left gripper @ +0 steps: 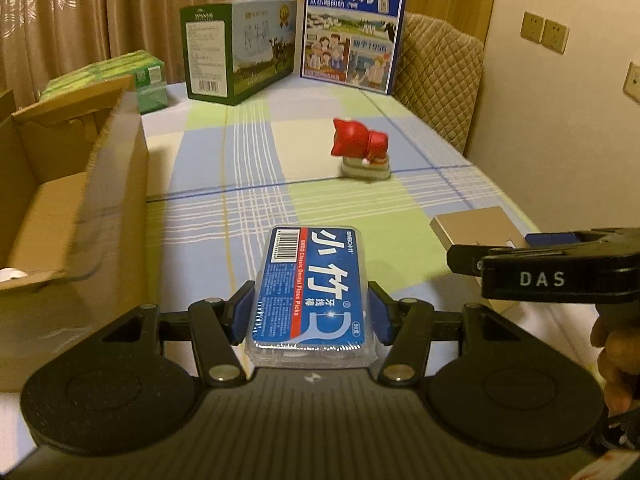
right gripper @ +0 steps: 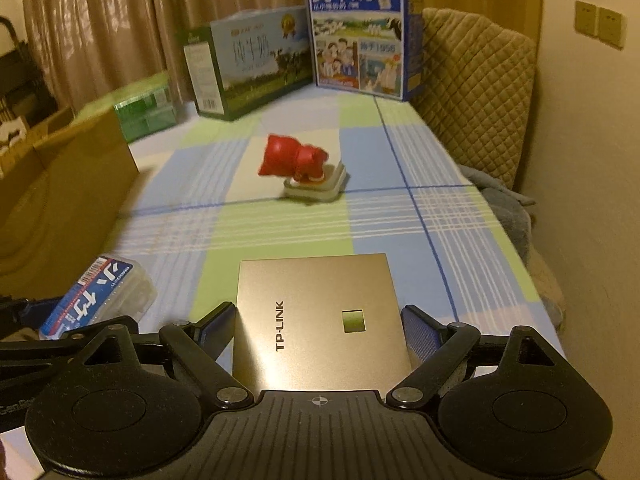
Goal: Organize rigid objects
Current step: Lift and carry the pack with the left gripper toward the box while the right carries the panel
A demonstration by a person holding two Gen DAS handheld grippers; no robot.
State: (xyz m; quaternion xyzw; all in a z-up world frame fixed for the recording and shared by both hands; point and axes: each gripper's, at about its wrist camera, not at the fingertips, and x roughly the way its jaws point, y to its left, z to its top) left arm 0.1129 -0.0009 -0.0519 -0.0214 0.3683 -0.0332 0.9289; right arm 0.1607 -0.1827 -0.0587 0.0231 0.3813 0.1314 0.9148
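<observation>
The right gripper (right gripper: 318,322), jaws set wide, clasps the gold TP-LINK panel (right gripper: 320,316) by its side edges above the checked tablecloth (right gripper: 280,232). At its nine o'clock, the left gripper (left gripper: 310,312), narrower, grips the blue floss-pick box (left gripper: 310,292) between both pads, with the cardboard box (left gripper: 72,208) at ten o'clock.

Figurine (left gripper: 362,148) mid-table (left gripper: 280,184); cardboard box (left gripper: 72,184) left; cartons (left gripper: 352,28) apparently behind.

Left gripper (left gripper: 310,312) fingers clamped, right gripper (right gripper: 322,330) fingers wider, gripping.
</observation>
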